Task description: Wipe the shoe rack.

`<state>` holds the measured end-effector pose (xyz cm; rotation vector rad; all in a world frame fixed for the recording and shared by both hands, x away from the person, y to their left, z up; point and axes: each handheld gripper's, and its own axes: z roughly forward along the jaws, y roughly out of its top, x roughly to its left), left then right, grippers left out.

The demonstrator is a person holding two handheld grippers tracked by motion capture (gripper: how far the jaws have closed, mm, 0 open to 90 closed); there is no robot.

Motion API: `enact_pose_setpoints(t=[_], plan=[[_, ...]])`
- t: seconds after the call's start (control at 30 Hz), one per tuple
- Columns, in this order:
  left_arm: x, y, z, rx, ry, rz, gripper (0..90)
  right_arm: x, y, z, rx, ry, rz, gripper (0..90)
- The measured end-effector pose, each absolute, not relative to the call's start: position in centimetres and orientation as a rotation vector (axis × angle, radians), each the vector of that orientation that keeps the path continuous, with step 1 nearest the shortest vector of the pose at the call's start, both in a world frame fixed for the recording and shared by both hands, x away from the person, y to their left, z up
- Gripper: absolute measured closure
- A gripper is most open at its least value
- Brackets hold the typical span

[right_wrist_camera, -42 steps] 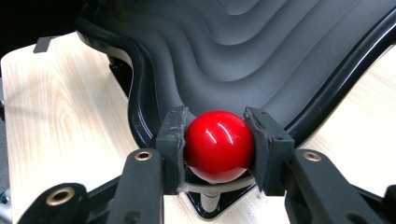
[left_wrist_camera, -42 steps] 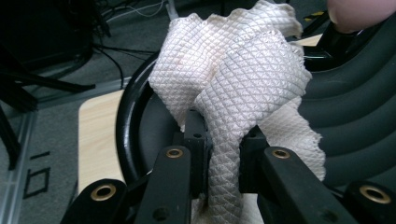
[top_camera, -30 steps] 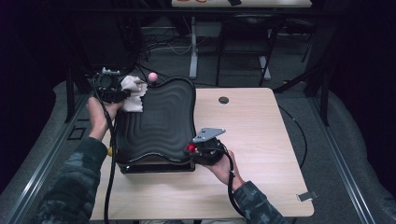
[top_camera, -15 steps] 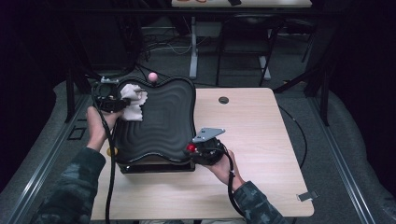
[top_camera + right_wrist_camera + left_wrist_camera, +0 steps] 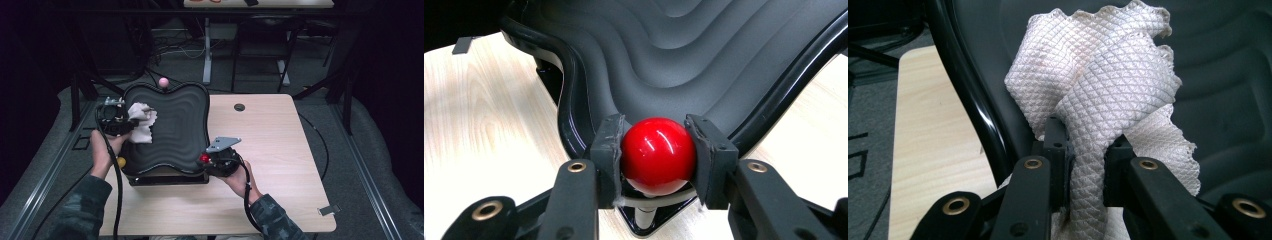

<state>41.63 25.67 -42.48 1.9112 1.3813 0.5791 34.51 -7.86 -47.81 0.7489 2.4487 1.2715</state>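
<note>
A black tray (image 5: 187,95) with a rippled surface sits on the left half of the wooden table. My left gripper (image 5: 128,124) is at the tray's left side, shut on a white quilted cloth (image 5: 142,122) that lies bunched on the rippled surface; in the left gripper view the cloth (image 5: 1108,85) is pinched between the jaws of that gripper (image 5: 1086,162). My right gripper (image 5: 206,161) is at the tray's near right corner, shut on a red ball knob (image 5: 204,159). The right gripper view shows the red ball (image 5: 658,155) clamped between both pads of the gripper (image 5: 657,157), on a short stem.
A pink ball knob (image 5: 163,81) stands at the tray's far edge and a yellow one (image 5: 120,162) at its near left corner. A round black cap (image 5: 239,107) lies on the table (image 5: 280,150) beyond the tray. A metal frame and cables lie beyond the table.
My left gripper has carried the cloth toward me and lower along the tray's left side, onto the rippled surface. The right gripper has stayed on the red ball.
</note>
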Motion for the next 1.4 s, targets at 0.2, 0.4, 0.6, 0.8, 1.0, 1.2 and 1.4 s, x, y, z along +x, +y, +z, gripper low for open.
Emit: enact_pose_setpoints(t=[0.2,0.4,0.6,0.8,1.0,1.2,1.4], plan=[[40.4,25.9,-43.2,1.901,1.380,0.566,78.3,34.5,-7.9,-47.8,0.749,2.450,1.269,60.5],[39.1,26.1,-43.9,1.907,1.371,0.559,78.4,34.5,-7.8,-47.8,0.752,2.450,1.266,60.5],[37.9,26.2,-44.6,1.908,1.368,0.556,78.5,34.5,-7.8,-47.8,0.753,2.447,1.269,60.4],[36.9,26.2,-45.0,1.924,1.359,0.554,78.7,34.5,-7.8,-47.8,0.756,2.446,1.267,60.5],[36.1,26.2,-45.4,1.942,1.354,0.549,78.9,34.5,-7.8,-47.8,0.758,2.447,1.269,60.5],[35.7,26.1,-45.6,1.960,1.348,0.551,79.0,34.5,-7.8,-47.8,0.757,2.446,1.269,60.5],[35.3,25.8,-45.6,1.984,1.344,0.586,79.0,34.5,-7.8,-47.8,0.757,2.447,1.269,60.5]])
